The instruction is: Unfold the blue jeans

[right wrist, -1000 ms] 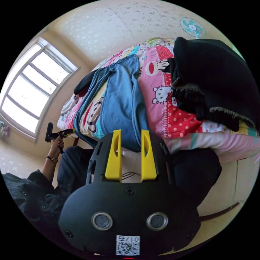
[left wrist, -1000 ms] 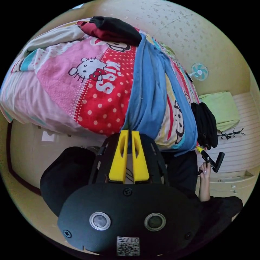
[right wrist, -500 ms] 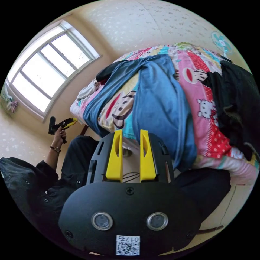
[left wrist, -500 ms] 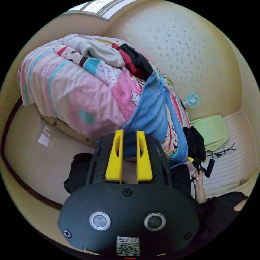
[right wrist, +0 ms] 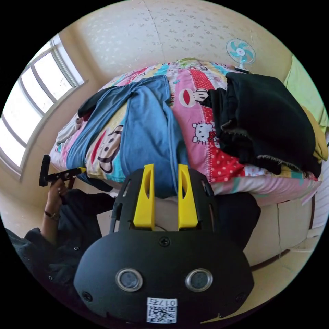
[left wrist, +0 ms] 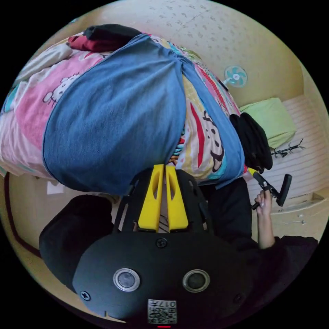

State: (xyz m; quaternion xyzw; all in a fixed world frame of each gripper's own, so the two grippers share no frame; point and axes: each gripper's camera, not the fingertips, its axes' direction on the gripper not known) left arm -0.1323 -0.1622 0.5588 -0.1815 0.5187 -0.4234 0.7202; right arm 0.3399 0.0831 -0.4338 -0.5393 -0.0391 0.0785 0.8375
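Observation:
The blue jeans (left wrist: 113,113) lie along a bed with a cartoon-print cover (right wrist: 202,102), their two legs reaching the near edge. In the left gripper view one leg spreads wide and close, and its hem comes down to the tips of my left gripper (left wrist: 164,167), whose jaws stand almost together on the cloth. The other leg (right wrist: 150,137) hangs over the bed's edge behind my right gripper (right wrist: 165,168), which is open just short of the hem. A hand holds the right gripper (left wrist: 255,173) beside that leg's end. The left gripper (right wrist: 77,170) meets the far leg's hem.
A heap of black clothes (right wrist: 267,120) lies on the bed to the right of the jeans. Dark red and black garments (left wrist: 99,37) sit at the bed's far end. A small fan (right wrist: 241,51), a green cushion (left wrist: 270,116) and a window (right wrist: 31,113) surround the bed.
Half a second ago the left jaws stood apart; now they are closed at the leg's hem, and that leg looks wider and nearer. Both cameras swung. The right jaws stay open.

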